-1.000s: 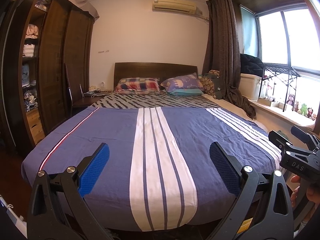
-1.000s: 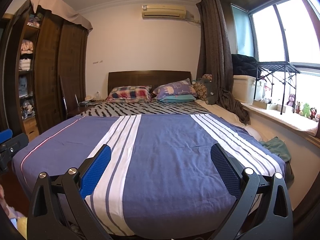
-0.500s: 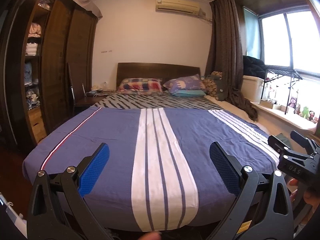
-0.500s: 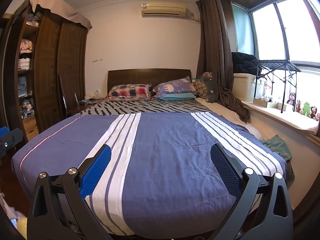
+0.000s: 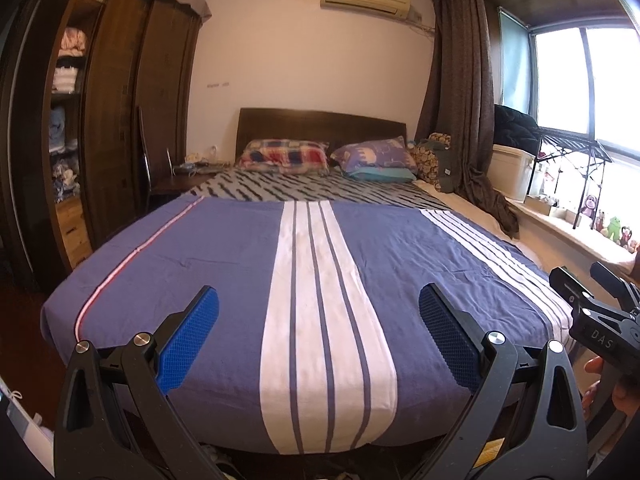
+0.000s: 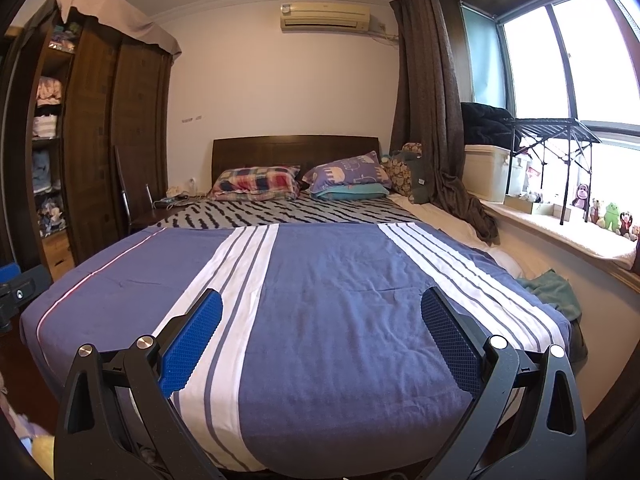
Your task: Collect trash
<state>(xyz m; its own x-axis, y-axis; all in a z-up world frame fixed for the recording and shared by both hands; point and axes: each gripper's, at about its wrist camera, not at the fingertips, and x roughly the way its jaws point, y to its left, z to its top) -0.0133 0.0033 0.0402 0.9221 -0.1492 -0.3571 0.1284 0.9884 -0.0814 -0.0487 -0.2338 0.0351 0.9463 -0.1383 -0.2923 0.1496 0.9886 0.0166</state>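
Note:
No trash item shows plainly in either view. My left gripper (image 5: pixel 318 312) is open and empty, held at the foot of a bed with a blue and white striped cover (image 5: pixel 224 264). My right gripper (image 6: pixel 322 316) is open and empty over the same cover (image 6: pixel 340 280). The right gripper also shows at the right edge of the left wrist view (image 5: pixel 596 312), held in a hand. A part of the left gripper shows at the left edge of the right wrist view (image 6: pixel 16 284).
Two pillows (image 6: pixel 256 182) lie at the wooden headboard (image 6: pixel 296 146). A dark wardrobe (image 5: pixel 120 120) stands on the left. A curtain (image 6: pixel 432 120), a window sill with soft toys (image 6: pixel 608 216) and a green cloth (image 6: pixel 552 288) are on the right.
Both views have tilted slightly downward, so the bed sits a little lower in frame. Both grippers stay open and empty.

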